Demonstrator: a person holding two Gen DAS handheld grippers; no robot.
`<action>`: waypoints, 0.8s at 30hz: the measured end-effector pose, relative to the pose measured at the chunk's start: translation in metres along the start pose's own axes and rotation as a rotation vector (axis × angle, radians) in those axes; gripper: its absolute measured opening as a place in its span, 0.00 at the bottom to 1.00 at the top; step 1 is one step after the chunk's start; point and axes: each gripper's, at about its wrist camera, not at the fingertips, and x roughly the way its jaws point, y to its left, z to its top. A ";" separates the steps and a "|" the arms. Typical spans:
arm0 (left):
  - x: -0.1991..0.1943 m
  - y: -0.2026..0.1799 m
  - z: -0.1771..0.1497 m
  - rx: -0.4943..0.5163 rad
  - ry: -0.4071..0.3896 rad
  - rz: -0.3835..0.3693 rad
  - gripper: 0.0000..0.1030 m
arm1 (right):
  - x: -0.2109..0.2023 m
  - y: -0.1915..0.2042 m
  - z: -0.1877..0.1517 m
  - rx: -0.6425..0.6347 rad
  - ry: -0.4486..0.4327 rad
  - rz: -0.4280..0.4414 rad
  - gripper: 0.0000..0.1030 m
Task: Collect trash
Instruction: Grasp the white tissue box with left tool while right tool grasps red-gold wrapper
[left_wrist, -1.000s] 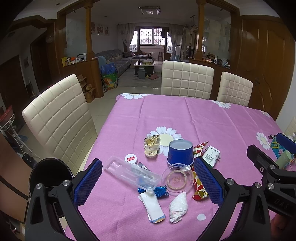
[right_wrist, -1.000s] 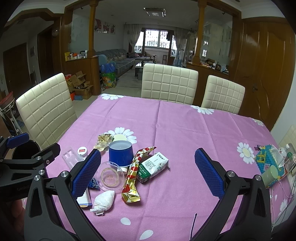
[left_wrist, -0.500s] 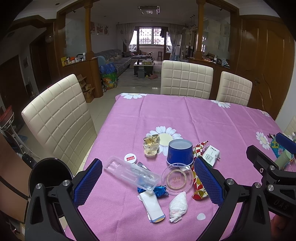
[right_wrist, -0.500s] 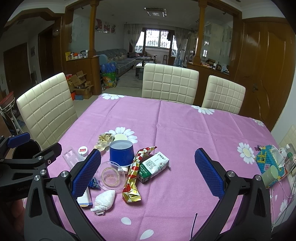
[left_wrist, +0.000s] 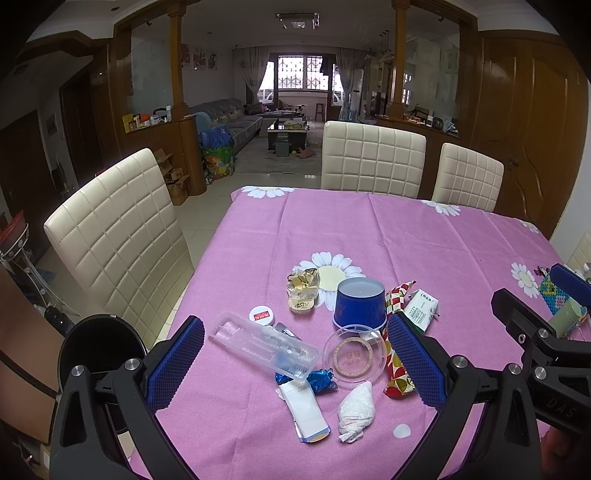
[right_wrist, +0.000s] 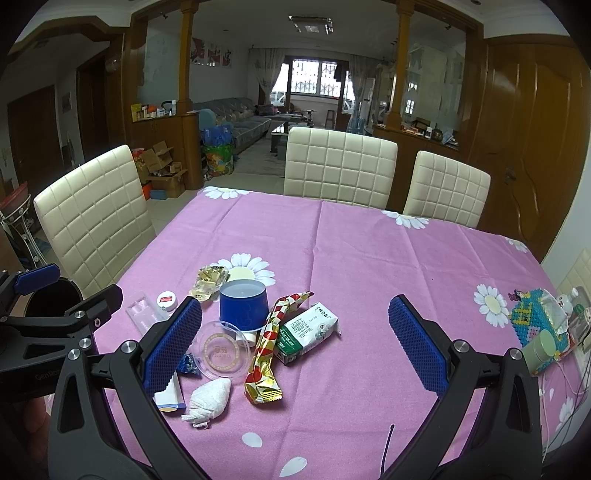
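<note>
Fingers (left_wrist: 173, 363) of both the left gripper (left_wrist: 295, 363) and right gripper (right_wrist: 295, 341) stand apart, empty, above the table (right_wrist: 369, 251), where the wrapper (right_wrist: 271, 343) lies lengthwise, tip toward upper right.

left gripper (left_wrist: 295, 363): fingers spread wide, holding nothing, above trash pile | pile on pink daisy tablecloth (left_wrist: 369, 229): clear plastic tray (left_wrist: 264, 345), inverted blue cup (left_wrist: 361, 302), clear round lid (left_wrist: 352, 358), crumpled tissue (left_wrist: 355, 411), red-gold wrapper (left_wrist: 397, 354), small carton (left_wrist: 421, 309) | black bin (left_wrist: 99, 349) beside table's left edge | right gripper (left_wrist: 546, 332) at right
</note>
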 end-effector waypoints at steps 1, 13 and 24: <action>0.000 0.000 0.000 -0.001 0.000 0.000 0.94 | 0.000 0.000 0.000 0.000 0.000 0.000 0.97; 0.003 0.004 -0.001 -0.013 0.010 0.005 0.94 | 0.007 -0.002 -0.001 0.012 0.023 -0.003 0.97; 0.057 0.024 -0.032 -0.036 0.148 0.001 0.94 | 0.059 -0.014 -0.031 -0.017 0.140 -0.022 0.95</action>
